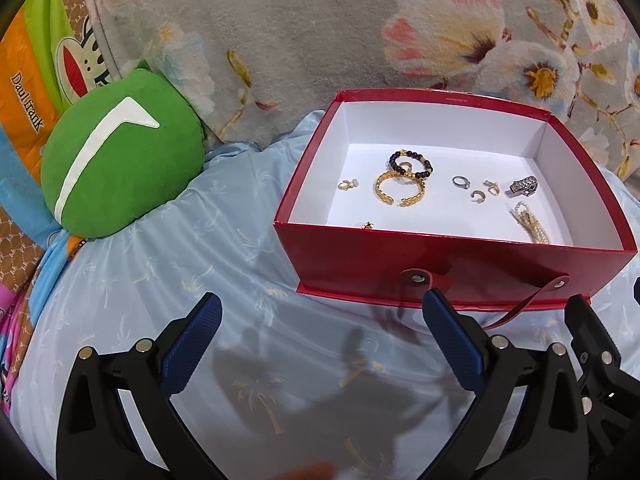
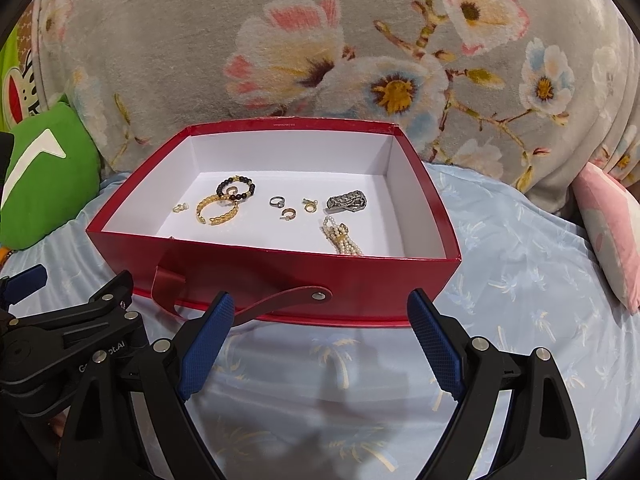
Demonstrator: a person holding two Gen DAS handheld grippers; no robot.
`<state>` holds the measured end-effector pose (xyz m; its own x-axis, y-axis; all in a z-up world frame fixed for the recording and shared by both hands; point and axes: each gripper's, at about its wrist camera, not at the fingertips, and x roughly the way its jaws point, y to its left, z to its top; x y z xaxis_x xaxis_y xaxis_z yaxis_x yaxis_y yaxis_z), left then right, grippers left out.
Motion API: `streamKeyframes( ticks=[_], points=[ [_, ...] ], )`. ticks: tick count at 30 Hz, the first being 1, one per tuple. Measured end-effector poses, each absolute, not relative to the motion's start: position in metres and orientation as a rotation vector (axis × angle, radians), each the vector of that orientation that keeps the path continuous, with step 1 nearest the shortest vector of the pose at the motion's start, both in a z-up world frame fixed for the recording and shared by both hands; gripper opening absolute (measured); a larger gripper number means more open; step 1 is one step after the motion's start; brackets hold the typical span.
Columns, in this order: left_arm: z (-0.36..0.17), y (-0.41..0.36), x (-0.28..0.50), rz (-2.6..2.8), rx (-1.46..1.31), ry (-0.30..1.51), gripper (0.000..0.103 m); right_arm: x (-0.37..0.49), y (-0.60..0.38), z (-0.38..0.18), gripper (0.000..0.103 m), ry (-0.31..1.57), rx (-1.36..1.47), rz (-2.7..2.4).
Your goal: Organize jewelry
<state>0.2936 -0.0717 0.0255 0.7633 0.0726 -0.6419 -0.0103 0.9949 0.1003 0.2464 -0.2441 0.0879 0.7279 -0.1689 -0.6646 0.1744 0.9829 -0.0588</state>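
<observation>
A red box [image 2: 280,280] with a white inside is set on a pale blue sheet [image 2: 500,280], open at the top. A red strap [image 2: 280,300] is riveted to its near wall and hangs loose onto the sheet.

The jewelry is laid on the box floor. A dark bead bracelet [image 2: 236,188] is seen toward the back left, overlapping a gold cuff [image 2: 218,212] whose gap faces the near wall. A small ring [image 2: 231,191] is seen within the bead loop. A small gold earring [image 2: 180,208] lies apart to the left of the cuff. Near the middle a silver ring [image 2: 277,201], a gold hoop [image 2: 288,214] and a gold clasp piece [image 2: 309,205] are grouped close together without touching. To their right a silver brooch [image 2: 346,203] is placed, and just in front of it a pearl bunch [image 2: 340,238] runs toward the near wall. In the left wrist view a further small gold piece [image 1: 367,225] is partly hidden behind the near wall; it may be an earring.

The left gripper [image 1: 322,328] is held just before the box's near left corner, its jaws spread wide with nothing between them. The right gripper [image 2: 320,320] is held before the near wall, its jaws likewise spread wide and empty, the strap passing just behind its left pad.

A green cushion [image 1: 120,160] lies left of the box, a pink cushion [image 2: 608,232] to the right, and a grey floral blanket [image 2: 320,40] behind.
</observation>
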Motion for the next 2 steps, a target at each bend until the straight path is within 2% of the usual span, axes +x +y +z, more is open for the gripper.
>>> streamKeyframes(
  ticks=[2],
  points=[
    [0.0259, -0.0726, 0.2926, 0.046, 0.095, 0.691, 0.098, 0.2464, -0.2443, 0.0878, 0.086, 0.732, 0.009, -0.189]
  ],
)
